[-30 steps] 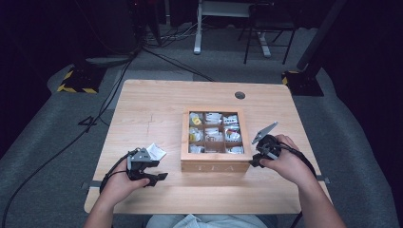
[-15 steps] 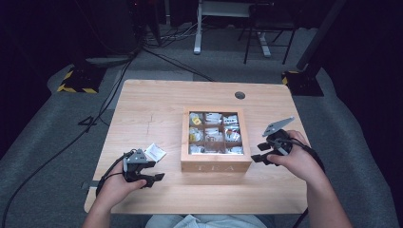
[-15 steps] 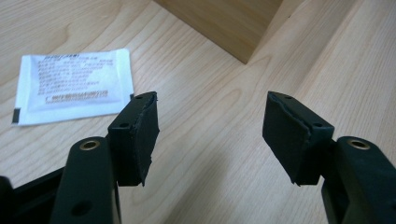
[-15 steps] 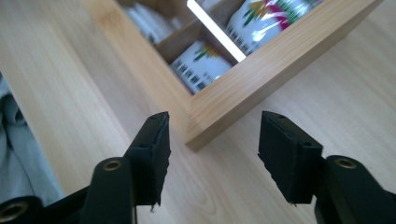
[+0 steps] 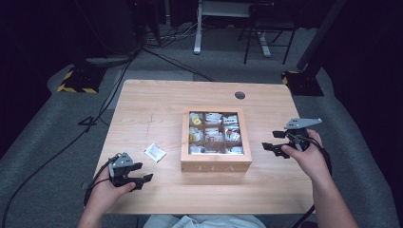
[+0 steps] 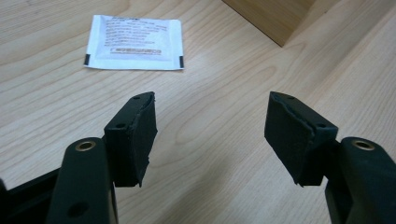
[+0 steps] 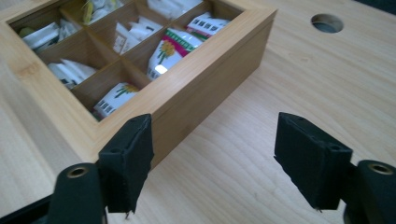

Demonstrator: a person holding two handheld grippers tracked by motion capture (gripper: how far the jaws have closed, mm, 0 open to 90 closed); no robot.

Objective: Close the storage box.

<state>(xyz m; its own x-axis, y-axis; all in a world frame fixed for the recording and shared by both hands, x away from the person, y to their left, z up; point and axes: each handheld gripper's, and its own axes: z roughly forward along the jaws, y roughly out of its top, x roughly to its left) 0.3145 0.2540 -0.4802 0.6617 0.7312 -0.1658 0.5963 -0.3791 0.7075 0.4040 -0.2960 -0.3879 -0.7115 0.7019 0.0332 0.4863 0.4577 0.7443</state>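
A wooden tea box (image 5: 216, 140) sits near the middle of the light wooden bench (image 5: 152, 102), its open top split into a grid of compartments that hold tea bags (image 5: 212, 118) in white, yellow and green wrappers; the letters TEA are cut into the side facing the person. A single white sachet (image 5: 155, 152) lies flat on the bench just left of the box, apart from it. The left claw (image 5: 142, 179), held in the person's left hand (image 5: 105, 192) near the front left of the bench, points toward the box with its jaws spread wide and nothing between them; in the left gripper view the sachet (image 6: 134, 42) lies beyond the jaws and a corner of the box (image 6: 275, 16) shows at the upper right. The right claw (image 5: 271, 140) is held in the right hand (image 5: 309, 156) to the right of the box, apart from it, jaws also wide and empty. In the right gripper view the box (image 7: 187, 93) stands just ahead to the left, and a round hole (image 7: 326, 22) in the bench lies farther off.
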